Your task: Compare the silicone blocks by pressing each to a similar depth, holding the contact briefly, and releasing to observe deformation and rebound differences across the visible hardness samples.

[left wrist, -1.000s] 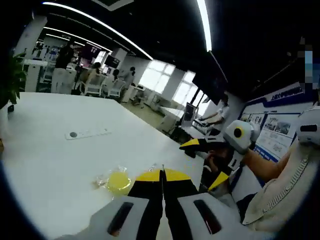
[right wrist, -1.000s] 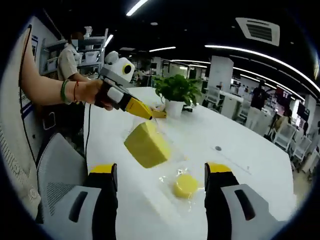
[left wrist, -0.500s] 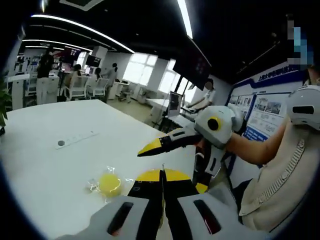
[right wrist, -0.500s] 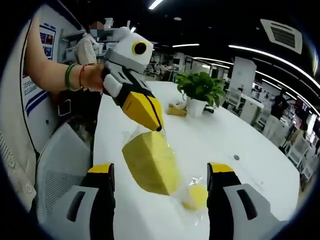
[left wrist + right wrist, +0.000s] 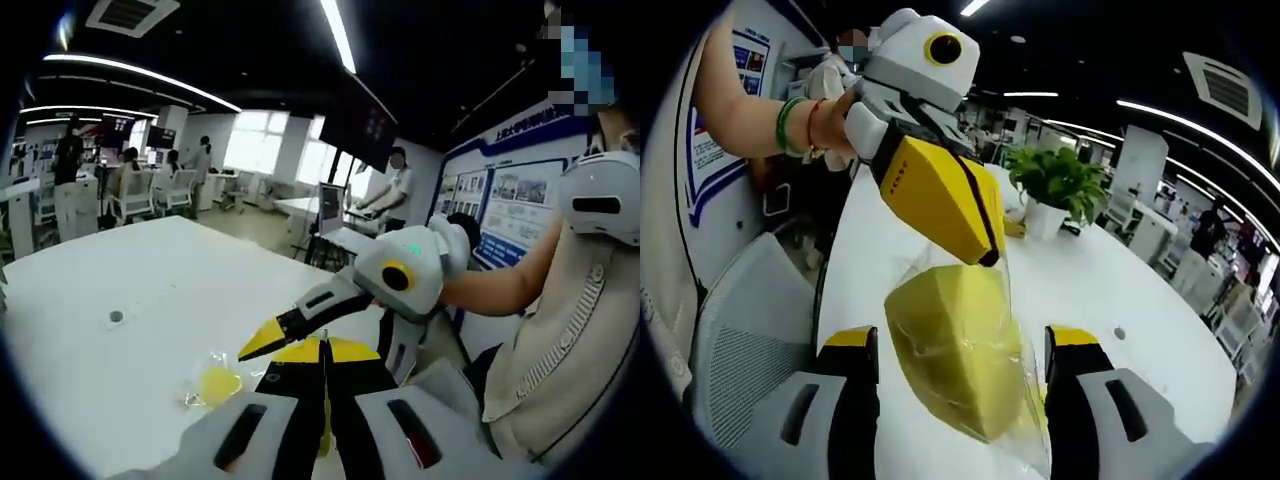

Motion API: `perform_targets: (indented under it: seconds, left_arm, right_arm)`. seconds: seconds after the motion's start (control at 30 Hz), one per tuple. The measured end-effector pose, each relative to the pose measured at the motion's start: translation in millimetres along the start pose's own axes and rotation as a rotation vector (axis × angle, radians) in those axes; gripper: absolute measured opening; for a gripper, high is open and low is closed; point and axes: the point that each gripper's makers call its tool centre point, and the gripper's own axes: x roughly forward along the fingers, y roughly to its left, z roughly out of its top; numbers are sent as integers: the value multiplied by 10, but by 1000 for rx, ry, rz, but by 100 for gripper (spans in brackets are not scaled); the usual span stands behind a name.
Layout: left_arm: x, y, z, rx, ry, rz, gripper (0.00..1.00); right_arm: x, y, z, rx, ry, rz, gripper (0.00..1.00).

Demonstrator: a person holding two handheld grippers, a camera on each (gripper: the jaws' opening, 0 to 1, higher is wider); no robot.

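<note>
A large yellow silicone block (image 5: 958,345) hangs inside a clear plastic bag (image 5: 1018,400). My left gripper (image 5: 987,258) comes in from the upper left, shut on the bag's top edge. The block hangs between the two wide-apart jaws of my right gripper (image 5: 962,338), which is open; I cannot tell whether a jaw touches it. In the left gripper view my left gripper (image 5: 323,345) is shut, and the right gripper's yellow fingers (image 5: 285,328) reach across just above it. A small round yellow sample (image 5: 217,383) in its own clear wrap lies on the white table (image 5: 130,290).
A potted plant (image 5: 1058,185) stands further along the table. A grey mesh chair (image 5: 740,330) is at the table's near left edge. A small round disc (image 5: 117,316) sits in the tabletop. People stand by desks at the back (image 5: 395,185).
The two grippers have come together: the left gripper with the bagged block is much closer, and the block now hangs between the right gripper's jaws.
</note>
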Motion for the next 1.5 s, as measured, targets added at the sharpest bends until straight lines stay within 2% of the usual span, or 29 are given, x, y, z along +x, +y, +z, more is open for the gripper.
perform_targets:
  seconds: [0.27, 0.33, 0.57, 0.63, 0.8, 0.93, 1.03, 1.1, 1.13, 1.33, 1.5]
  left_arm:
    - [89, -113, -53, 52, 40, -24, 0]
    - [106, -135, -74, 67, 58, -31, 0]
    - [117, -241, -77, 112, 80, -53, 0]
    - [112, -284, -106, 138, 96, -66, 0]
    - [93, -314, -109, 149, 96, -68, 0]
    - [68, -336, -118, 160, 95, -72, 0]
    - [52, -343, -109, 170, 88, -73, 0]
    - [43, -356, -113, 180, 86, -73, 0]
    - [43, -359, -123, 187, 86, -72, 0]
    - [27, -344, -138, 195, 90, -67, 0]
    - [30, -318, -148, 200, 87, -54, 0]
  right_arm:
    - [9, 51, -100, 12, 50, 17, 50]
    - [-9, 47, -128, -7, 54, 10, 45]
    - [-45, 64, -100, -27, 13, 0, 42]
    - [-65, 67, -102, -45, 12, -4, 32]
    - [-78, 73, -69, -69, 2, -18, 27]
    - [-88, 61, -44, -130, 2, -36, 22]
    - [-94, 66, -29, -133, 3, -41, 19]
    - [-102, 36, -13, -207, 10, -75, 17]
    - [-93, 63, -24, -187, 14, -67, 16]
    - [-86, 83, -31, -206, 25, -72, 10]
    - [-78, 85, -52, -167, 46, -75, 8]
